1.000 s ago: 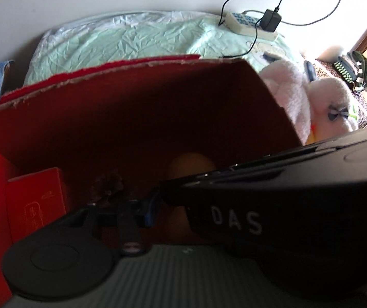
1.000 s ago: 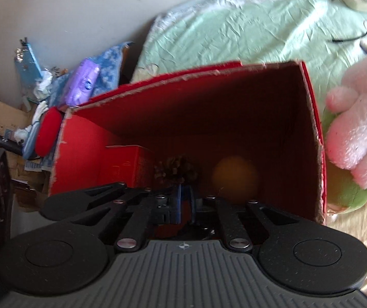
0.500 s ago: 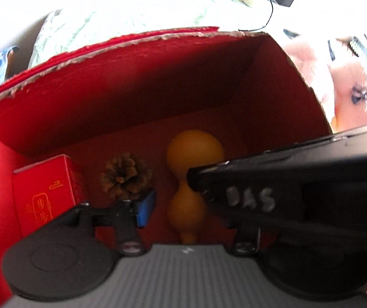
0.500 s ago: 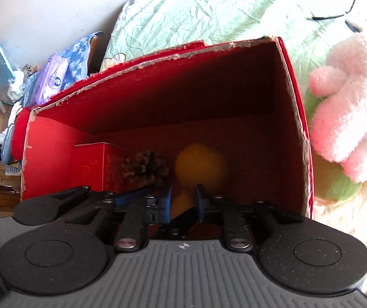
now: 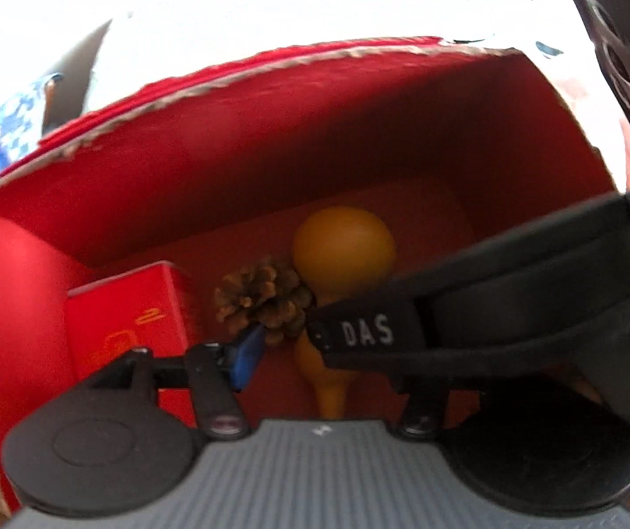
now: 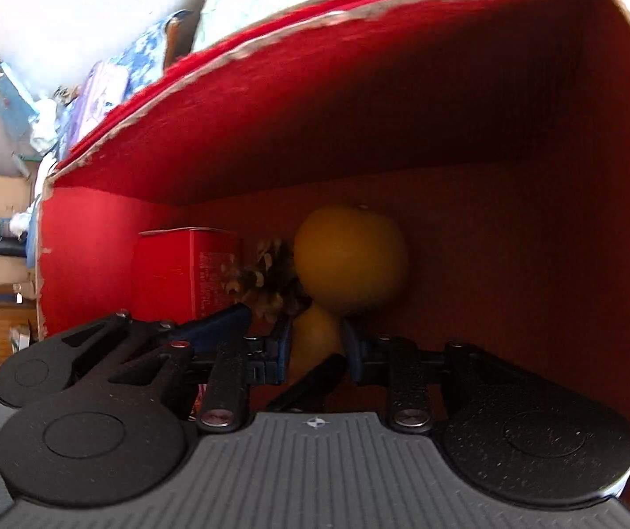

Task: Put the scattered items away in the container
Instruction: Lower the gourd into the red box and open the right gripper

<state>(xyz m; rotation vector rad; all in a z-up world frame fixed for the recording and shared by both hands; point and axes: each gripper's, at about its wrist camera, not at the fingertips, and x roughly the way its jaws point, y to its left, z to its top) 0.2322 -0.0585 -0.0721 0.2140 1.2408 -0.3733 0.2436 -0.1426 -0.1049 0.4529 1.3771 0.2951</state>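
My right gripper sits low in the centre of its frame, its blue-padded fingers parted either side of the narrow lower bulb of the yellow gourd. I cannot tell whether the pads touch it. I judge they straddle the neck because that waist is the only part slim enough to fit between them. The gourd's big round end fills the middle of the frame just above my fingertips.

My left gripper shows one blue finger at lower centre. The other side is hidden behind the black body of the right tool, so I cannot tell its state.

Just left of the gourd and touching it lies the pine cone. Further left stands a small red carton. All three rest on the floor of the red box, whose torn rim arcs across the top of both frames.
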